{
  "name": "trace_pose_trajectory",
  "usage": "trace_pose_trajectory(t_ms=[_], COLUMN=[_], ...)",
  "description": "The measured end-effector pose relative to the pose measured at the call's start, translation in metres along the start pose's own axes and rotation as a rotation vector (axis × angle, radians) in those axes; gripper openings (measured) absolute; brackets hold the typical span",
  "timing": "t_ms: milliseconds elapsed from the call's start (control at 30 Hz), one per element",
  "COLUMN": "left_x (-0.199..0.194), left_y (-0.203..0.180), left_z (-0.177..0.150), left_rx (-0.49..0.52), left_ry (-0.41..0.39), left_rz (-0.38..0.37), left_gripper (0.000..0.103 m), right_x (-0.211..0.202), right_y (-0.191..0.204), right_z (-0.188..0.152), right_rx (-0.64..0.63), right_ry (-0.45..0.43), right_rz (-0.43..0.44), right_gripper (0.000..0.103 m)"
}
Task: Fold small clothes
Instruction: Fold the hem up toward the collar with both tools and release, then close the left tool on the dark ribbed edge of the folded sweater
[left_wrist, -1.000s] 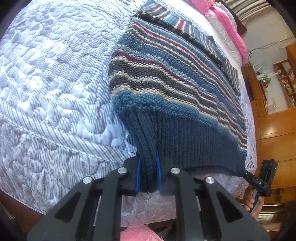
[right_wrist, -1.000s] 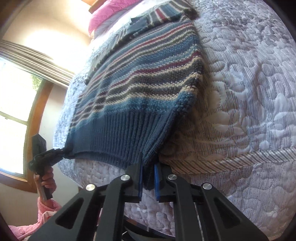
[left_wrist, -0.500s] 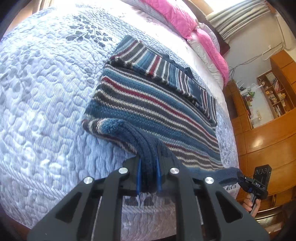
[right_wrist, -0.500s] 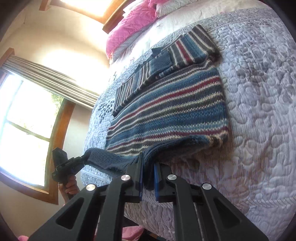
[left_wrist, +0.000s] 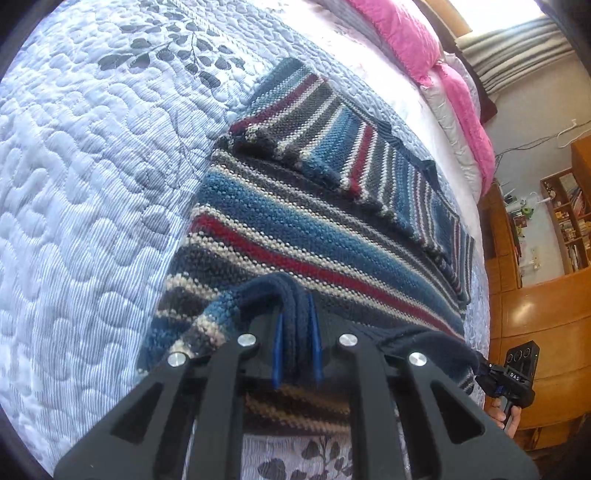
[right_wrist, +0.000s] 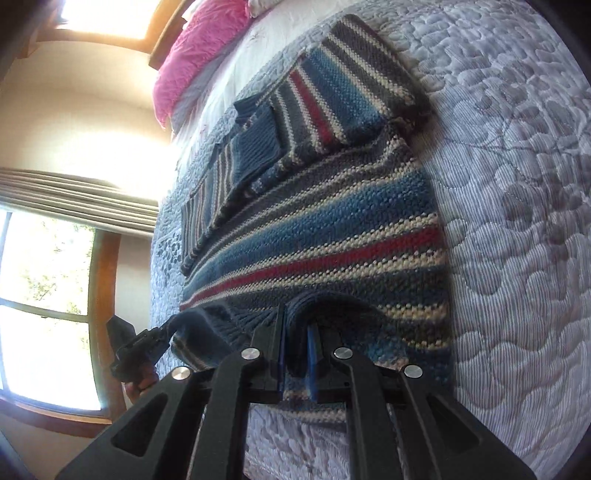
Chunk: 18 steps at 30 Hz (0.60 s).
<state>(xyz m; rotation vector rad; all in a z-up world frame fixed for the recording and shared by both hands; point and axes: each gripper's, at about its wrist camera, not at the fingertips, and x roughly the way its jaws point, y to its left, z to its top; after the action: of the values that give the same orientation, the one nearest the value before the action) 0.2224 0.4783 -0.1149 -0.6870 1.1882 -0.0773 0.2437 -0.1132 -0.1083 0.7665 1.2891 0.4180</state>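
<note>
A striped knit sweater (left_wrist: 295, 221) in blue, grey, cream and red lies on a quilted bedspread (left_wrist: 92, 184), its sleeves folded across the top. My left gripper (left_wrist: 295, 343) is shut on the dark ribbed hem at one bottom corner, lifted and carried over the sweater's body. My right gripper (right_wrist: 295, 350) is shut on the hem at the other corner (right_wrist: 325, 299), likewise doubled over the striped body (right_wrist: 332, 229). Each view shows the other gripper at the side, held by a hand: the right gripper (left_wrist: 495, 376) in the left wrist view, the left gripper (right_wrist: 147, 343) in the right wrist view.
Pink pillows (left_wrist: 406, 37) lie at the head of the bed. Wooden cabinets and a bookshelf (left_wrist: 554, 240) stand past the bed's side. A window with curtains (right_wrist: 48, 277) is on the opposite side. Bare quilt (right_wrist: 517, 221) flanks the sweater.
Both grippers have lifted the hem from the bed's near edge and carried it forward over the sweater, so the bottom part now folds over the striped body.
</note>
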Motion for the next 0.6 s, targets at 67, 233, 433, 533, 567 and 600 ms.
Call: trace_pose_trajectory(t_ms=[67, 233, 433, 533, 567, 600], left_x=[0.013, 0.017, -0.037, -0.065, -0.069, -0.070], left_y=[0.003, 0.011, 0.020, 0.017, 0.013, 0.009], left_z=[0.004, 0.009, 0.010, 0.013, 0.015, 0.015], left_rx=[-0.002, -0.028, -0.022, 0.053, 0.083, 0.119], left_ry=[0.012, 0.040, -0.081, -0.157, -0.166, -0.162], left_rz=[0.009, -0.029, -0.014, 0.022, 0.033, 0.038], left_gripper=[0.011, 0.016, 0.060, 0.060, 0.060, 0.060], right_x=[0.012, 0.018, -0.038, -0.060, -0.063, -0.063], right_y=[-0.009, -0.020, -0.019, -0.010, -0.004, 0.003], right_z=[0.006, 0.012, 0.007, 0.003, 0.001, -0.001], right_rx=[0.018, 0.039, -0.032, -0.089, -0.121, -0.155], right_ry=[0.016, 0.033, -0.078, -0.099, -0.096, -0.093], right_rz=[-0.014, 0.033, -0.041, -0.066, -0.085, -0.108], right_gripper=[0.010, 0.018, 0.058, 0.058, 0.058, 0.058])
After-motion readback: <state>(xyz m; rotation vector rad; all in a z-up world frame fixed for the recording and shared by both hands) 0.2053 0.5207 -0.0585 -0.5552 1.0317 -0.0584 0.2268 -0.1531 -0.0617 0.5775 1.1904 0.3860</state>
